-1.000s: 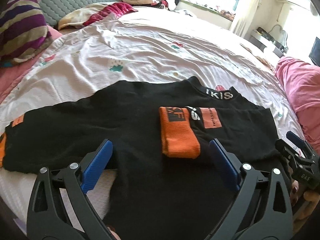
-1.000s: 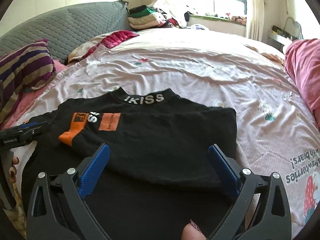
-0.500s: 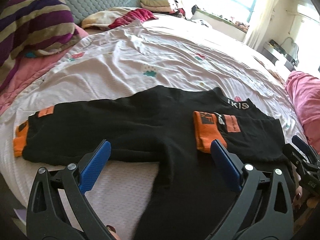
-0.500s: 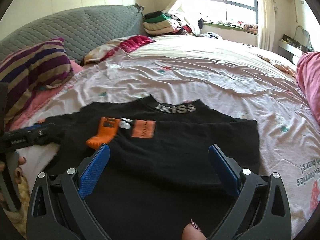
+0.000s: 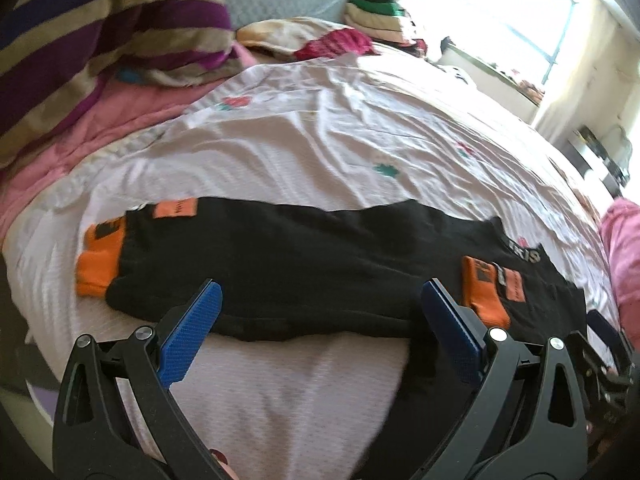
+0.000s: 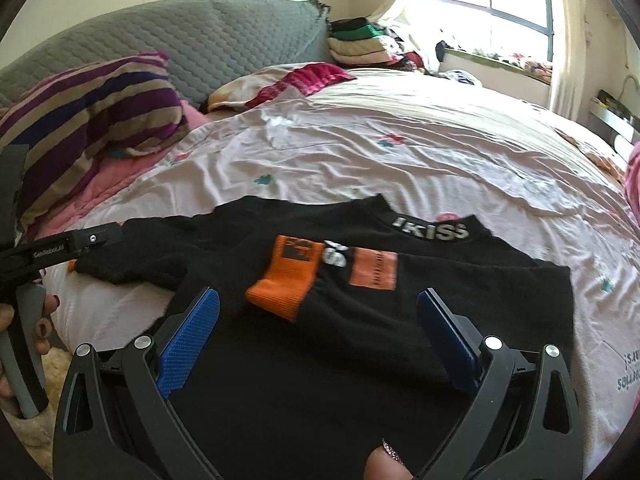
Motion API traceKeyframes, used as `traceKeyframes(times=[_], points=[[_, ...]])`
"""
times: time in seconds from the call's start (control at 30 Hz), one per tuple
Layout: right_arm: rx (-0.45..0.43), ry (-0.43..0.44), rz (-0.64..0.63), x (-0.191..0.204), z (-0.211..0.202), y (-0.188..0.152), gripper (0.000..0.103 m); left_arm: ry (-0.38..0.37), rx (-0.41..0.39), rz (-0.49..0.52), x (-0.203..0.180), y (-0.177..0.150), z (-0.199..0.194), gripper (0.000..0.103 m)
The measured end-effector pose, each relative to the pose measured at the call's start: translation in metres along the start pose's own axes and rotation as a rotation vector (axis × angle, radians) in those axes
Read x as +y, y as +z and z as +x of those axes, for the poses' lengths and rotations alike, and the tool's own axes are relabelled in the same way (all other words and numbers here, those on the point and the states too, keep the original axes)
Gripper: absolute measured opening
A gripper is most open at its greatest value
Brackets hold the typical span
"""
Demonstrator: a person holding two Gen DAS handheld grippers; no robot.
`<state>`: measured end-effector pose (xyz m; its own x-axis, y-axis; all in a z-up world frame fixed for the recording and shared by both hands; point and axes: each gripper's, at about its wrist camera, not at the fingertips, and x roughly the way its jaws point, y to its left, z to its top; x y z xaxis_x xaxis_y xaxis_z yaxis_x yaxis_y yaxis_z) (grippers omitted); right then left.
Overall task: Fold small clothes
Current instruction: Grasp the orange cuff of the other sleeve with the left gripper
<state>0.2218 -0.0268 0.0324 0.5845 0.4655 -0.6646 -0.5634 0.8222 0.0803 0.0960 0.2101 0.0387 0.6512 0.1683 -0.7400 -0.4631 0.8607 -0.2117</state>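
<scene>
A small black long-sleeved top [image 5: 304,264] with orange cuffs lies flat on the bed. Its left sleeve stretches out, ending in an orange cuff [image 5: 98,262]. Its right sleeve is folded across the chest, orange cuff [image 6: 286,282] near the "IKISS" collar [image 6: 432,232]. My left gripper [image 5: 320,328] is open and empty, just above the outstretched sleeve's near edge. My right gripper [image 6: 320,334] is open and empty over the top's body [image 6: 320,380]. The left gripper also shows at the left edge of the right wrist view [image 6: 60,246].
The white flower-print sheet [image 5: 320,152] covers the bed. A striped pillow [image 6: 84,116] and pink blanket [image 6: 112,184] lie at the left. Folded clothes [image 6: 360,42] are stacked by the grey headboard [image 6: 200,40]. A pink blanket [image 5: 622,248] lies at the right.
My left gripper has swung left along the outstretched sleeve, bringing its orange cuff into view. My right gripper has turned left too. Both stay open; the top has not moved.
</scene>
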Motion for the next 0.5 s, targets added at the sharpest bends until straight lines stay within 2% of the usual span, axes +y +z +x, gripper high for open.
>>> traceKeyframes(times=[0.5], points=[[0.039, 0.075, -0.12, 0.08, 0.043, 0.027, 0.098, 0.136, 0.046, -0.173, 0.075, 0.006, 0.012, 0.093]])
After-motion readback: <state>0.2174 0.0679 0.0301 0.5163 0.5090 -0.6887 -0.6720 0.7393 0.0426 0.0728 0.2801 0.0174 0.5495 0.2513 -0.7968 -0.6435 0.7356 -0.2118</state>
